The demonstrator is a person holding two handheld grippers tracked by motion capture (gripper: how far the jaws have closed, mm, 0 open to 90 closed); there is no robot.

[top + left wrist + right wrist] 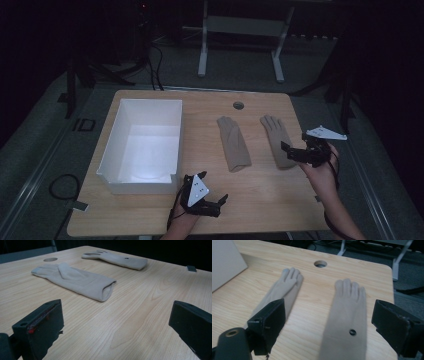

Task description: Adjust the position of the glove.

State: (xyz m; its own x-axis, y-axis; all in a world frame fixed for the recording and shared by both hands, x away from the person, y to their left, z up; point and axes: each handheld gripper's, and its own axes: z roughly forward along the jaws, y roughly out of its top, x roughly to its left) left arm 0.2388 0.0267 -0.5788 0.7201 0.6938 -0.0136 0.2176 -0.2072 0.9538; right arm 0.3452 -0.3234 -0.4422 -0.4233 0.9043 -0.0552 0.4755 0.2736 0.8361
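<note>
Gloves, two of them, tan and lying flat, rest on the wooden table (260,190) to the right of a white box (107,145). That box is the one container here: open-topped, rectangular, with nothing visible inside it but its pale floor. It sits on the table's left part, its near wall close to the front edge.

The first glove (233,144) lies nearest the box, with a strip of bare wood between them; its fingers point to the far edge and its open cuff faces the front. The second glove (278,141) lies farther from the box, roughly parallel to the first and apart from it, and carries a small dark dot (352,332) near its cuff. A round hole (238,105) in the tabletop sits beyond the box's far right corner, between the two gloves' fingertips and the far edge.

Open wood runs from the box's near right corner across the whole front of the table. The left gripper (218,202) is just off that corner, low over the bare front strip, its jaws spread wide with nothing between them. The right gripper (289,153) is well away from the box, over the second glove's cuff near the table's right edge, jaws likewise wide apart and straddling the glove without touching it.
</note>
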